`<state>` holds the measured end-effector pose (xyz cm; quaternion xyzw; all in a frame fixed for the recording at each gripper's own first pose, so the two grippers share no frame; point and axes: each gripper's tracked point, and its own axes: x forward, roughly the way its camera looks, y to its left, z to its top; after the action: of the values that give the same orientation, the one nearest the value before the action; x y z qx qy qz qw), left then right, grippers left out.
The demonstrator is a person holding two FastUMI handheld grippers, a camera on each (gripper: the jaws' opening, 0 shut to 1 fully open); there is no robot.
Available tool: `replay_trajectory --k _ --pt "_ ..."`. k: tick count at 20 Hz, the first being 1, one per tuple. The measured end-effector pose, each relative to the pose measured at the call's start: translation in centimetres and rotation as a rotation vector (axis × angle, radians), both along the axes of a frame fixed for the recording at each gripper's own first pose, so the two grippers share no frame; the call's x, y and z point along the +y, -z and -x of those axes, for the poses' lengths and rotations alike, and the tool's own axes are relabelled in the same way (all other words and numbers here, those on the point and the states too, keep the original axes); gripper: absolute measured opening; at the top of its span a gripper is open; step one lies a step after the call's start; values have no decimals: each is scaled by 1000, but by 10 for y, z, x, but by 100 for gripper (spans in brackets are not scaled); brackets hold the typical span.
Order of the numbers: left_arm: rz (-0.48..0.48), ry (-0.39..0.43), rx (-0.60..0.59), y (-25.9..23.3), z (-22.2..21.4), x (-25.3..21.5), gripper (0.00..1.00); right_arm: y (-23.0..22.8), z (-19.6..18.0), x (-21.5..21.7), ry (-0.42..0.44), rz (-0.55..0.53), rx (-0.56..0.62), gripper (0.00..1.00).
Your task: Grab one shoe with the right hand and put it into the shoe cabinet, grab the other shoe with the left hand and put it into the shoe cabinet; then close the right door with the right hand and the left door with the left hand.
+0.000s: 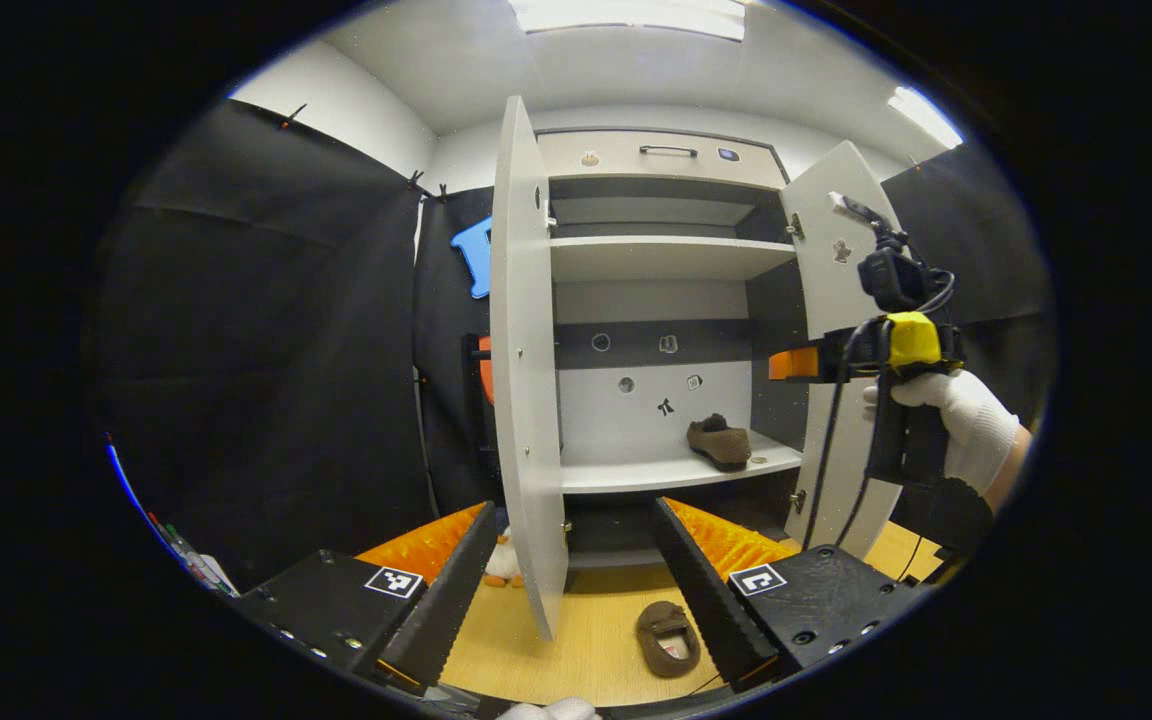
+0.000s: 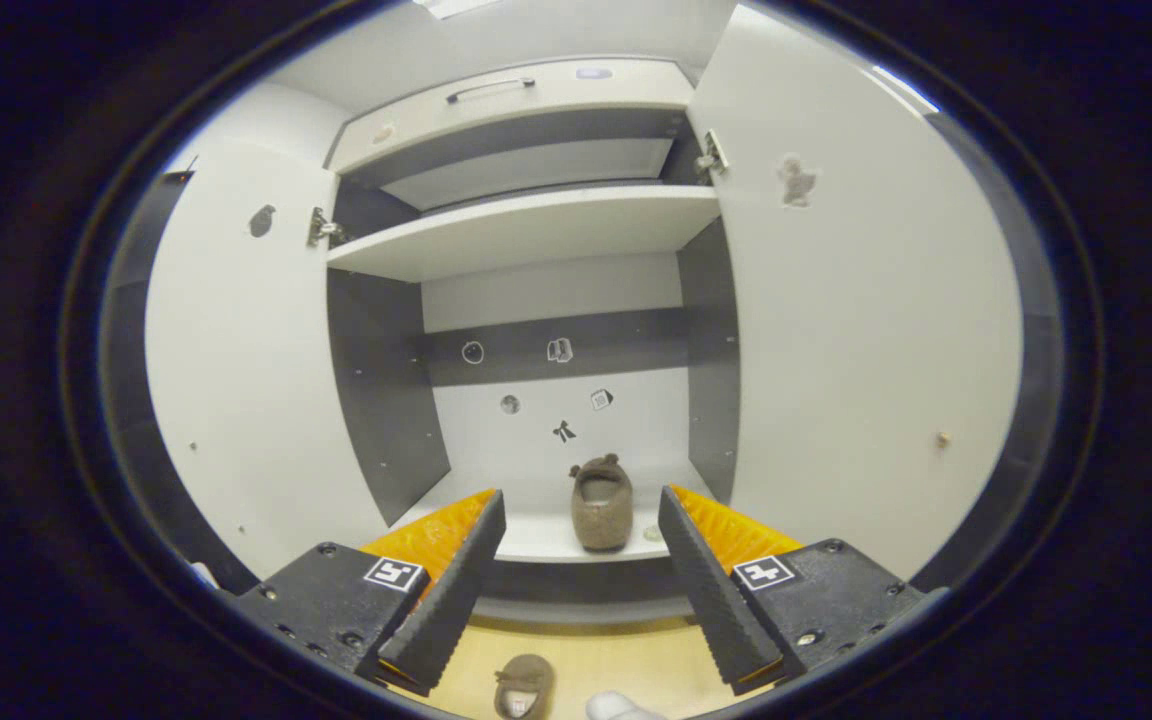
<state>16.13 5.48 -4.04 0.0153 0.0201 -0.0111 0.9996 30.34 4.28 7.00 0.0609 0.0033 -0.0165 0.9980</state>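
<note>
I hold my right hand-held gripper (image 2: 576,580) level before the open shoe cabinet (image 2: 526,225), fingers spread and empty — one brown shoe (image 2: 601,505) sits on its lower shelf. My left hand-held gripper (image 1: 571,590) is spread too, above the other shoe (image 1: 667,637) on the floor.

Lower shelf (image 2: 536,540) of the shoe cabinet (image 1: 656,150): pale surface, one brown shoe (image 2: 600,505) lying on it, right of centre in the left gripper view. Upper shelf (image 1: 656,258): nothing seen on it. Wooden floor (image 1: 596,640): second brown shoe (image 1: 667,638) lies before the cabinet, opening upward.
</note>
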Motion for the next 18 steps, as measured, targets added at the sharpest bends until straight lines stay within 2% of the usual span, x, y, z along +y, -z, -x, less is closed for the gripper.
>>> replay_trajectory --k 5,9,13,18 --pt "-9 72 31 23 6 -7 95 31 93 -35 86 8 -29 96" --pt "-16 92 46 33 5 -11 95 61 140 -59 138 27 -32 96" --pt "-22 106 58 43 -5 -22 95 89 166 -72 153 32 -10 98" --pt "8 125 111 74 -20 -46 95 97 163 -85 136 50 27 97"
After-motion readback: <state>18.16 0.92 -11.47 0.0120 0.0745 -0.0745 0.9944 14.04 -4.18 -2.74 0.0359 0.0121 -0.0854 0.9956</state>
